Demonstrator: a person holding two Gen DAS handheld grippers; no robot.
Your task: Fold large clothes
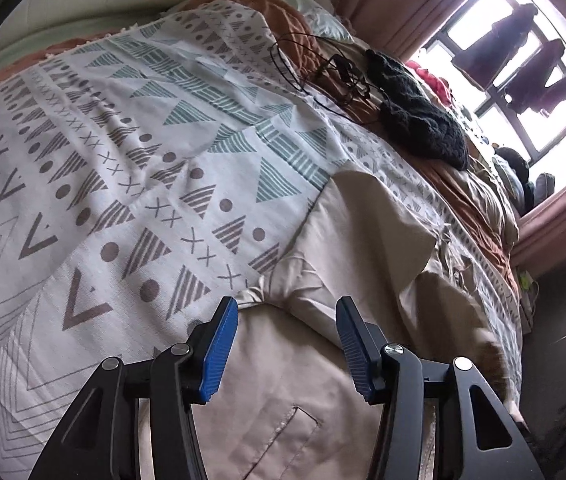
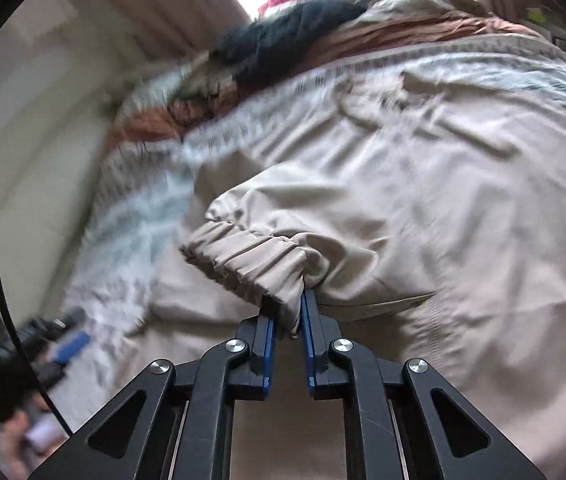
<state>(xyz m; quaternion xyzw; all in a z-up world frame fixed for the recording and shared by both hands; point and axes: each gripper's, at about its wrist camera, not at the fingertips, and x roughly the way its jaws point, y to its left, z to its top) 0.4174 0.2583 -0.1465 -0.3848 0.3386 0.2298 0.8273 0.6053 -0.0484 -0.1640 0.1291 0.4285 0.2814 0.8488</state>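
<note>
A beige jacket lies spread on a bed covered by a white patterned blanket. My left gripper is open and empty, its blue pads hovering just above the jacket's body near a welt pocket. In the right wrist view the same jacket fills the frame. My right gripper is shut on the jacket's elastic sleeve cuff and holds it lifted over the jacket. The left gripper also shows, blurred, at the lower left of the right wrist view.
A dark knitted garment and a tangle of black cables lie at the far side of the bed on rust-coloured bedding. A window with pink curtains is beyond. The bed's edge and dark floor are at right.
</note>
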